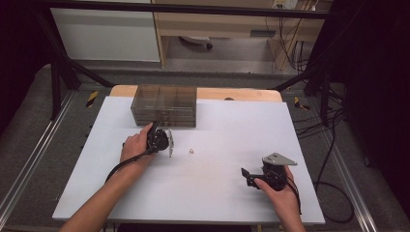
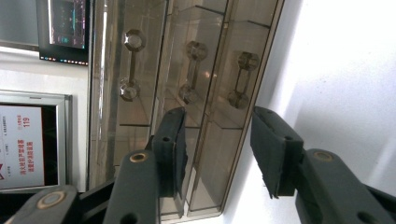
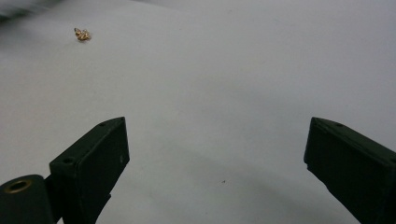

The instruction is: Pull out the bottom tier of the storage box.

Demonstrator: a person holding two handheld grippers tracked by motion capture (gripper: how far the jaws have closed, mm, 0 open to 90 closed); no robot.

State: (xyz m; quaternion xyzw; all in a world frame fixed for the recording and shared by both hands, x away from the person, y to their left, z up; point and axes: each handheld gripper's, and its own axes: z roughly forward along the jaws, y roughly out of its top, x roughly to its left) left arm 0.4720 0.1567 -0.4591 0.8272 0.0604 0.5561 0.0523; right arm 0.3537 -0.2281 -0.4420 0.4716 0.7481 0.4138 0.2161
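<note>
Left gripper (image 2: 217, 154): rolled on its side at the front of the drawer box, jaws half-spread with nothing pressed between the pads; the lowest drawer's front edge lies in the gap.
Drawer box (image 1: 164, 105): smoky clear, three drawers, at 12 o'clock on the desk near its far edge; each drawer has a two-knob handle (image 2: 243, 79).
Right gripper (image 3: 215, 154): resting at 4 o'clock on the desk, jaws wide and empty.
Small gold piece (image 1: 191, 151): loose on the desk centre, near the left gripper at its 3 o'clock; seen at 11 o'clock in the right gripper view.
Risk, miss: the pads stand short of the handles, so closing here would likely pinch the drawer front or slip.
Risk, shove: the box looks light; pushing forward could slide it toward the far edge.
Risk, sweep: pulling a drawer back could knock the gold piece.
Room: desk (image 1: 208, 193) bare toward 6 o'clock, ample for a pull; right edge close beside the right gripper.
</note>
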